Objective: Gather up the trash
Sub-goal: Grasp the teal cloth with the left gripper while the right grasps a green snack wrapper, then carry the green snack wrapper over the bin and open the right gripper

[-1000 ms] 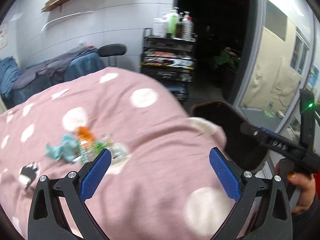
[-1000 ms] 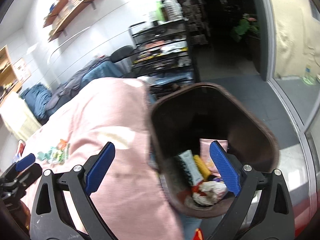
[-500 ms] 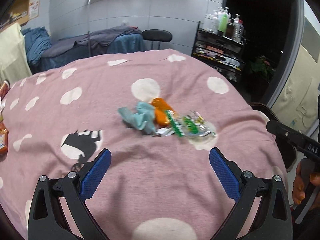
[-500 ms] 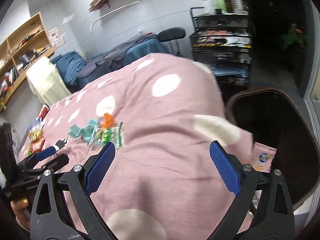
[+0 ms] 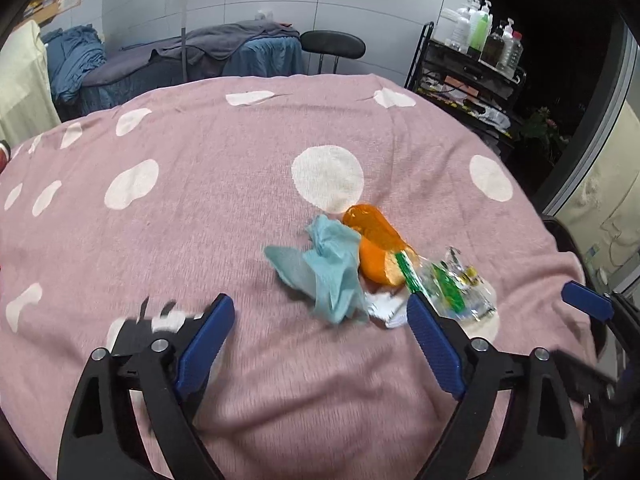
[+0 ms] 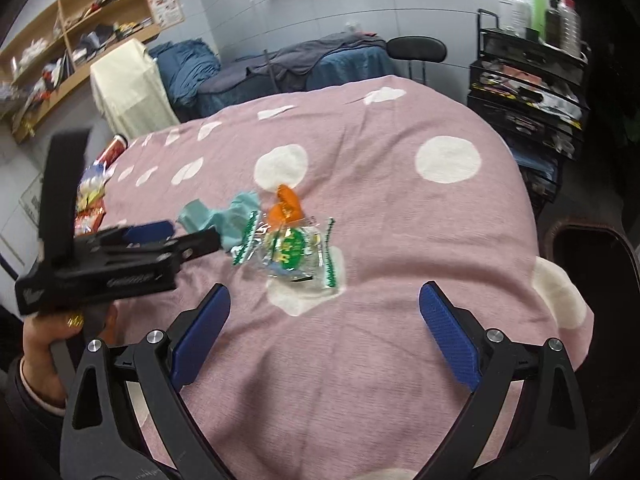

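Trash pile is lying on the pink dotted blanket, toward its right edge: a crumpled blue tissue, an orange wrapper and a clear green-printed wrapper, all touching. Left wrist view: the left gripper is hovering just short of the pile, jaws apart and just now narrowing, nothing between them. Risk: the pads are lining up on tissue alone, so the wrappers may be left behind or pushed off the edge.

Right wrist view: the right gripper is standing wide open, empty, near the clear wrapper. The left gripper is reaching the tissue from the left. The dark bin is sitting past the right edge. Risk: both tools converging on one pile may collide.
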Tool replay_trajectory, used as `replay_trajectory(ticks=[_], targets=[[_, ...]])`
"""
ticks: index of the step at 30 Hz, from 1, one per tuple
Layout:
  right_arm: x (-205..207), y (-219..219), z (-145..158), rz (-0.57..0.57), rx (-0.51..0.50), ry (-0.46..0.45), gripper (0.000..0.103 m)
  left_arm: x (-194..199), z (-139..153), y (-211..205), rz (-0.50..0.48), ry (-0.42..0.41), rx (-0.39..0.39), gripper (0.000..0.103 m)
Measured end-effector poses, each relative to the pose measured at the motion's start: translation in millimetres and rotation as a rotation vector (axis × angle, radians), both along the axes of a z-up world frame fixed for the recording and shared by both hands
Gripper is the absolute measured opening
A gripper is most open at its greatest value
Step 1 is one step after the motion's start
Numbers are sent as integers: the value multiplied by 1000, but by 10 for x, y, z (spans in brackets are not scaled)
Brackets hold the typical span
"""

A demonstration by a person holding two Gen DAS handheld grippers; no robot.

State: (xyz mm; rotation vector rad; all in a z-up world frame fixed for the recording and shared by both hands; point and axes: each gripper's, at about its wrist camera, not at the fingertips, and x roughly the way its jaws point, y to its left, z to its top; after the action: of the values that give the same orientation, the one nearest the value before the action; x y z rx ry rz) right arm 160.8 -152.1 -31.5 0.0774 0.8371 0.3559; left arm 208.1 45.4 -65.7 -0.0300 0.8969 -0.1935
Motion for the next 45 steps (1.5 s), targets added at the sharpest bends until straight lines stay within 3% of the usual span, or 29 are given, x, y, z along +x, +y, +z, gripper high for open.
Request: replay_trajectory(ticks=[4, 8, 13, 22, 25, 27, 30, 35, 45], targets=[[19, 173, 4, 60, -63, 5, 94, 176, -82, -41, -13, 42, -10, 55], [55, 271, 1, 92, -107, 6, 94, 169, -37, 4, -13, 23, -28, 23], [178, 447, -3, 134, -173, 8, 94, 3, 90, 138, 11, -24, -84, 18], [393, 780, -140, 218, -313, 37, 69, -387, 362, 320, 48, -112, -128, 18], [463, 804, -189, 220, -308, 56, 48, -459, 359, 337, 47, -110, -144, 18], [511, 790, -224, 224, -290, 77, 24, -486, 342, 336, 46, -106, -147, 18], [521, 748, -220, 210, -263, 72, 12, -525, 304, 327, 47, -99, -156, 18], [456, 549, -90, 149, -180, 21, 5, -600, 285, 297, 39, -94, -170, 18], [205, 85, 133, 74, -17, -31, 5, -748, 362, 96, -13, -115, -189, 18]])
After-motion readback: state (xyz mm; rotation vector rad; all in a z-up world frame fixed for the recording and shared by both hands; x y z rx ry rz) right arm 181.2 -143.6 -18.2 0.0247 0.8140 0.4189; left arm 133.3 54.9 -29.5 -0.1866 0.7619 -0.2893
